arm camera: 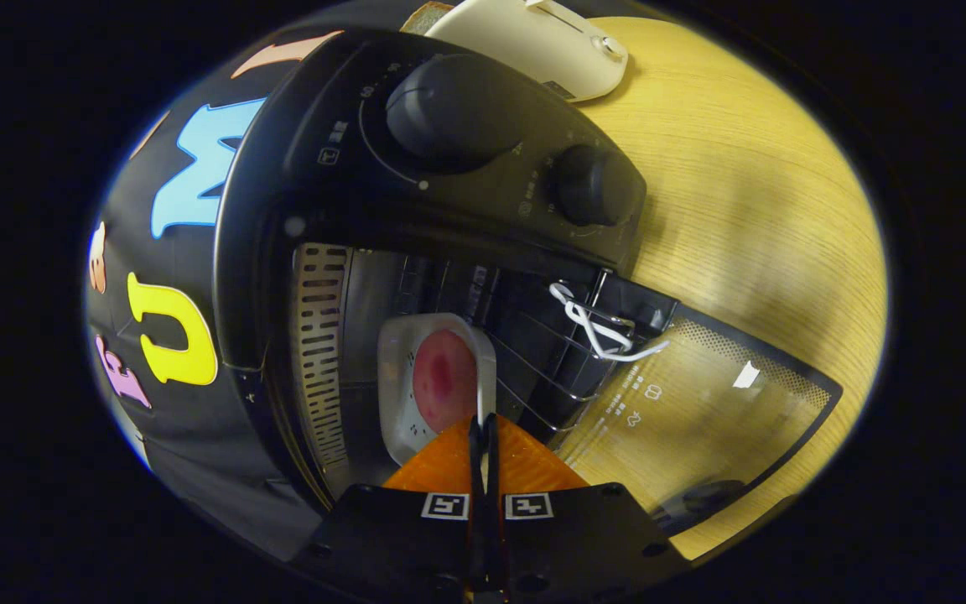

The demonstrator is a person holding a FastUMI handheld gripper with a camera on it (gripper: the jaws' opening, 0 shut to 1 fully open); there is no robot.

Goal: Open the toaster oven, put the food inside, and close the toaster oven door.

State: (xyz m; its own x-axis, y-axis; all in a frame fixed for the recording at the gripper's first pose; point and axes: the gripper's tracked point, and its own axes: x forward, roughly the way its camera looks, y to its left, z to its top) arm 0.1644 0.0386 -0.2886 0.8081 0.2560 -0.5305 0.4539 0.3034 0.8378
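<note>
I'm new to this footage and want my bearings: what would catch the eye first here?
The black toaster oven on the wooden table, its glass door lying open. Inside on the wire rack sits a white tray with pinkish-red food, just ahead of the gripper, whose fingers are pressed together on the tray's near rim. Two big dark knobs sit on the oven's control panel, and a white cord is tied near the door hinge.

Gripper (484, 436): jaws nearly closed, clamped on the rim of the plate, both pressing on its edge.
Plate (403, 394): white, holding a round pink piece of food (443, 379), inside the oven on the wire rack (533, 369).
Oven (449, 168): black, two knobs, the camera rolled sideways.
Door (701, 411): glass, swung fully open over the table (743, 193).
Cord (596, 327): white, at the hinge.
</note>
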